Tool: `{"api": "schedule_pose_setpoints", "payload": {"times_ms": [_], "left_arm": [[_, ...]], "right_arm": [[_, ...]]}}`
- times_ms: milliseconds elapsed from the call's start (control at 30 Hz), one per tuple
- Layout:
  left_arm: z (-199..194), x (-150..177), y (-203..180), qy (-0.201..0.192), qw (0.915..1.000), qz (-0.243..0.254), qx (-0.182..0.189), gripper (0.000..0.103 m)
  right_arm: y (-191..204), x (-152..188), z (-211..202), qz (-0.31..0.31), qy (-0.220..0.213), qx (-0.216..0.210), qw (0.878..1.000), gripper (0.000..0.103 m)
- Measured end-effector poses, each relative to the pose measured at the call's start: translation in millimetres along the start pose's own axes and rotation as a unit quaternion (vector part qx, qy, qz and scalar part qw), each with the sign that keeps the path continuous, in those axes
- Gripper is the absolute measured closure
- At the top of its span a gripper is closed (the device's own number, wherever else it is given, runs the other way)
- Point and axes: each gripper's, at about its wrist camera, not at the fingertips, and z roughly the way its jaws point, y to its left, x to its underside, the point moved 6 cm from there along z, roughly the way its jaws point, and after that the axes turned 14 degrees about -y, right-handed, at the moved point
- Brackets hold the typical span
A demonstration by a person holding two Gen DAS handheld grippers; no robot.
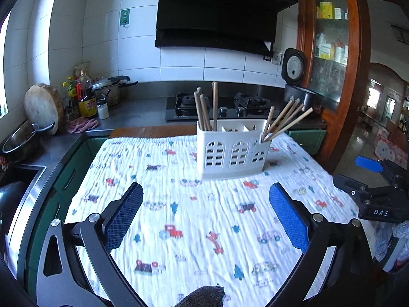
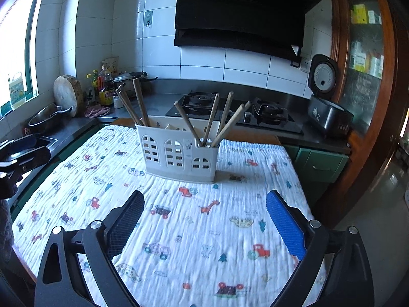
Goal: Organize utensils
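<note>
A white utensil holder (image 1: 230, 151) with arched window cut-outs stands on the patterned cloth (image 1: 179, 217) at the table's far side. It also shows in the right wrist view (image 2: 176, 153). Several wooden chopsticks (image 1: 204, 112) stand in its left compartment and several more (image 1: 283, 120) lean out of its right compartment. My left gripper (image 1: 205, 204) is open and empty, short of the holder. My right gripper (image 2: 204, 212) is open and empty, also short of it. The right gripper's body (image 1: 370, 192) shows at the left view's right edge.
Behind the table runs a steel counter with a gas hob (image 1: 217, 105), bottles (image 1: 85, 97), a round chopping board (image 1: 42, 107), a pot (image 1: 20, 143) and an open rice cooker (image 2: 324, 97). A sink (image 1: 15, 192) lies left. A wooden cabinet (image 1: 329, 51) stands right.
</note>
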Motion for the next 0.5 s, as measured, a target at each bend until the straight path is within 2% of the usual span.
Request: {"api": "schedule_pose_setpoints", "payload": {"times_ms": [267,500], "left_arm": [[-19,30,1,0.010,0.9998,0.010,-0.014,0.005],[-23,42,-3,0.018,0.9996,0.018,-0.010,0.005]], "right_arm": [[7,21,-14,0.013,0.000,0.003,1.000,0.010],[13,28,-21,0.018,0.002,0.000,1.000,0.009]]}}
